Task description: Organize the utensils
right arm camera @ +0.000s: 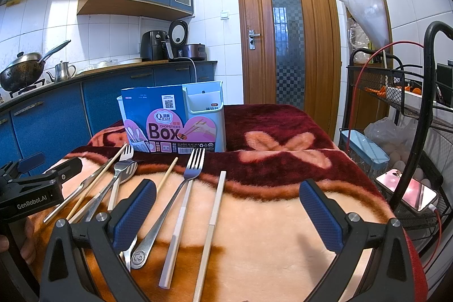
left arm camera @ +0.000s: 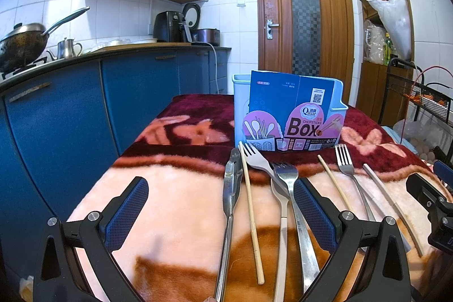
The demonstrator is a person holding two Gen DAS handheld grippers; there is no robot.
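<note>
A light blue utensil holder (left arm camera: 288, 115) (right arm camera: 203, 115) with a "Chopsticks Box" card in front stands at the back of the blanket-covered table (left arm camera: 175, 203) (right arm camera: 269, 217). Utensils lie in a row before it. My left gripper (left arm camera: 220, 205) is open low over a steel knife (left arm camera: 232, 188), a bamboo chopstick (left arm camera: 250, 211), a white-handled fork (left arm camera: 280, 205) and a steel fork (left arm camera: 291, 183). My right gripper (right arm camera: 226, 205) is open over a steel fork (right arm camera: 181, 188) and two pale chopsticks (right arm camera: 215, 211), with another bamboo chopstick (right arm camera: 170, 171) beside its left finger. Neither holds anything.
Blue kitchen cabinets (left arm camera: 70, 118) run along the left, with a wok (left arm camera: 19, 44) on the stove. A black wire cart (right arm camera: 396, 104) stands right of the table, and a phone (right arm camera: 407, 191) lies on its lower shelf. A wooden door (right arm camera: 283, 33) is behind.
</note>
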